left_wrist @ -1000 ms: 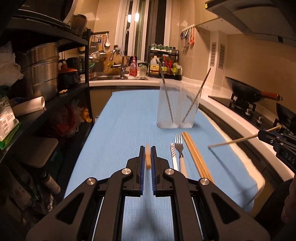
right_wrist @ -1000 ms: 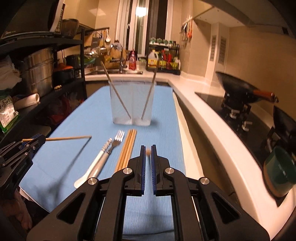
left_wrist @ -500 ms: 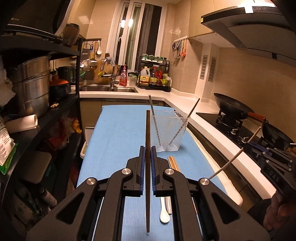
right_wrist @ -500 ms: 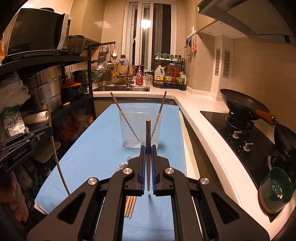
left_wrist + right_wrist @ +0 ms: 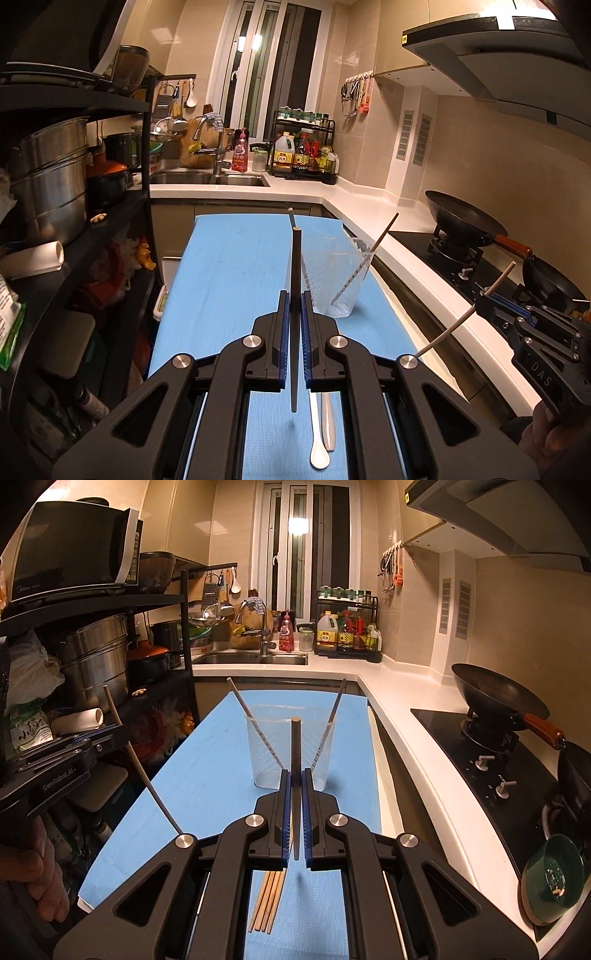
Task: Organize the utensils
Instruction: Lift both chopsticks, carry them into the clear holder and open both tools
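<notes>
My left gripper [image 5: 294,299] is shut on a dark chopstick [image 5: 295,258] that stands upright above the blue mat [image 5: 229,280]. My right gripper [image 5: 295,775] is likewise shut on an upright chopstick [image 5: 296,746]. Just beyond both stands a clear cup [image 5: 343,291] [image 5: 258,768] with two chopsticks leaning out of it. In the left wrist view the right gripper [image 5: 484,301] shows at the right, its pale chopstick [image 5: 458,325] slanting. A white spoon [image 5: 318,443] and a bundle of wooden chopsticks [image 5: 267,901] lie on the mat below.
A black rack [image 5: 159,602] with steel pots and a microwave runs along the left. To the right are the white counter [image 5: 406,716], a stove with a wok [image 5: 495,698] and a green bowl [image 5: 554,882]. A sink [image 5: 207,179] lies behind. A hand [image 5: 40,878] holds the left gripper.
Both grippers have risen off the mat, each with its chopstick. The chopsticks have swung from nearly level to upright. The cup and the loose utensils now sit lower in view.
</notes>
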`<control>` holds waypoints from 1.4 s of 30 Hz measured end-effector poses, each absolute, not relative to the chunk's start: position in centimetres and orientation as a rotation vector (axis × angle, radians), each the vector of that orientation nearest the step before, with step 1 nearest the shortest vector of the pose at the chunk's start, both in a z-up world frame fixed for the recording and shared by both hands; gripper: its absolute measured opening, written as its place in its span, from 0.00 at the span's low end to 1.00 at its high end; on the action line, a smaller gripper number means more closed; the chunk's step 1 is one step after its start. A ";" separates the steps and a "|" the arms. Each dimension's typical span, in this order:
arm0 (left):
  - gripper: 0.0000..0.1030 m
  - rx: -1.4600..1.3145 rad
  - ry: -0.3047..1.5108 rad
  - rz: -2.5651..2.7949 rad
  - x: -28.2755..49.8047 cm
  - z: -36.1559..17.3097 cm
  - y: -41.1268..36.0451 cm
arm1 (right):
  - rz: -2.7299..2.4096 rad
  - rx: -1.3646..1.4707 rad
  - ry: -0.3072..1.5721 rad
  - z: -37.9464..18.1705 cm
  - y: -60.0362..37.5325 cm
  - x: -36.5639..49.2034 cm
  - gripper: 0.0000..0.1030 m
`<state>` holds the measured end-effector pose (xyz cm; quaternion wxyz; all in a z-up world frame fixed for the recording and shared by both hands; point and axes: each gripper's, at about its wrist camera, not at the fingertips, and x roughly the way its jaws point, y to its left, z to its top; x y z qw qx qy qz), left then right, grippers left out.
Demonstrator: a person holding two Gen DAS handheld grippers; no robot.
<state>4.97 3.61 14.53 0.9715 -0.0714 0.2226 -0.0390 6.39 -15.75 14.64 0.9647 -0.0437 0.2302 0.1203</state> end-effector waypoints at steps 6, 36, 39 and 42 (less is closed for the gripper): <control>0.06 -0.131 0.448 -0.111 6.9 15.8 3.3 | 0.256 -0.080 0.444 15.9 -15.8 8.3 0.06; 0.06 -0.088 0.349 -0.160 24.1 21.9 0.8 | 0.287 -0.047 0.384 20.9 -14.1 22.8 0.06; 0.06 -0.070 0.415 -0.164 25.6 19.2 0.2 | 0.280 -0.044 0.434 18.6 -14.2 23.8 0.06; 0.06 -0.065 0.464 -0.183 26.4 17.4 -0.3 | 0.290 -0.053 0.473 17.2 -14.0 24.2 0.06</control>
